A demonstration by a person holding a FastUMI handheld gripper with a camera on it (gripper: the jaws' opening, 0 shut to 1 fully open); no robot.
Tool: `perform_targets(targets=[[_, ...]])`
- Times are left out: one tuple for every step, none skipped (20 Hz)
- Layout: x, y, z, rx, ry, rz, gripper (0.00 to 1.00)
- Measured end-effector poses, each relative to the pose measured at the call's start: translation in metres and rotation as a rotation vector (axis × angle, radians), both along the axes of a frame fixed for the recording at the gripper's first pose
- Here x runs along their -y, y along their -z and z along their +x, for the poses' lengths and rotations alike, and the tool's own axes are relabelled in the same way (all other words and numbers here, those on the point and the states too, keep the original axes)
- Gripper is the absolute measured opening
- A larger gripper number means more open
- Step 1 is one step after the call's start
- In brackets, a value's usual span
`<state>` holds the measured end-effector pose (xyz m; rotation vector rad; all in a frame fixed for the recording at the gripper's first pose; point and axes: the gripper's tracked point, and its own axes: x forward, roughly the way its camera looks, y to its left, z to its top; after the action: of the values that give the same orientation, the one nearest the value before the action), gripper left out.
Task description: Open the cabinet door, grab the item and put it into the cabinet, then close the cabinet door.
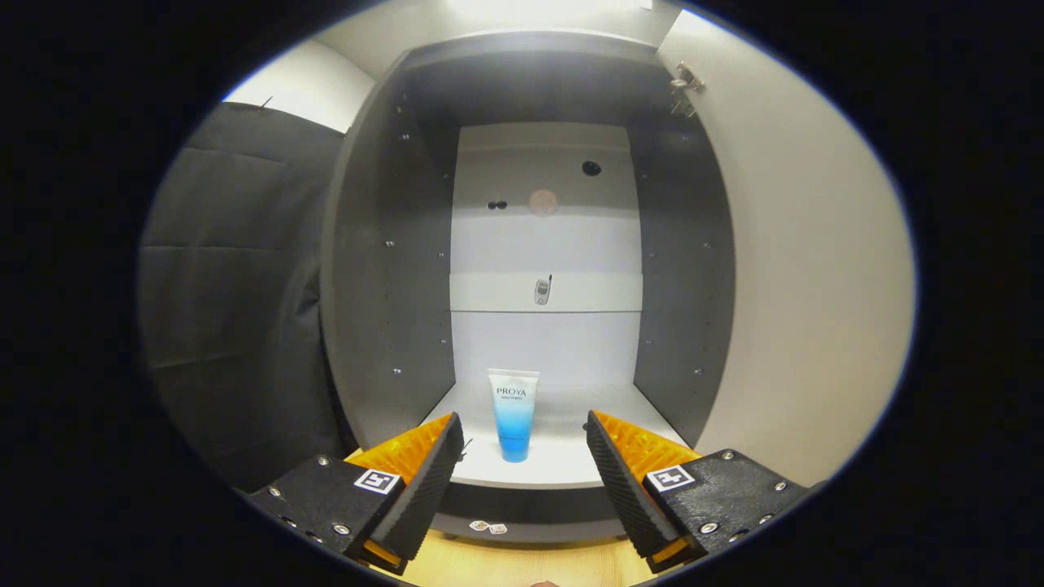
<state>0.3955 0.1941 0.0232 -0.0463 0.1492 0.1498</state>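
Gripper view: the tube stands upright on the cabinet floor, just beyond the spread, empty jaws.

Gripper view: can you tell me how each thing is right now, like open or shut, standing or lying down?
Cabinet door: swung open to the right.
Cabinet: open, inside showing.
Tube: standing on its cap on the bottom shelf, inside the cabinet, between and just beyond the fingertips.
Gripper: open, holding nothing, fingers apart on either side of the tube without touching it.
Small phone: resting on the upper shelf.
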Motion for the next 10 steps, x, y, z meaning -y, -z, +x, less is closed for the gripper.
perform_targets(targets=[[0.003, -0.002, -0.013, 0.009, 0.000, 0.003, 0.94], [0.006, -0.004, -0.028, 0.015, 0.003, 0.009, 0.94], [0.010, -0.006, -0.041, 0.026, 0.008, 0.019, 0.94], [0.014, -0.009, -0.056, 0.044, 0.016, 0.033, 0.94], [0.019, -0.010, -0.070, 0.061, 0.023, 0.044, 0.94], [0.025, -0.012, -0.083, 0.072, 0.036, 0.051, 0.94], [0.031, -0.011, -0.096, 0.076, 0.045, 0.056, 0.94], [0.035, -0.011, -0.107, 0.074, 0.048, 0.064, 0.94], [0.039, -0.011, -0.118, 0.066, 0.047, 0.072, 0.94], [0.043, -0.012, -0.129, 0.068, 0.048, 0.081, 0.94]])
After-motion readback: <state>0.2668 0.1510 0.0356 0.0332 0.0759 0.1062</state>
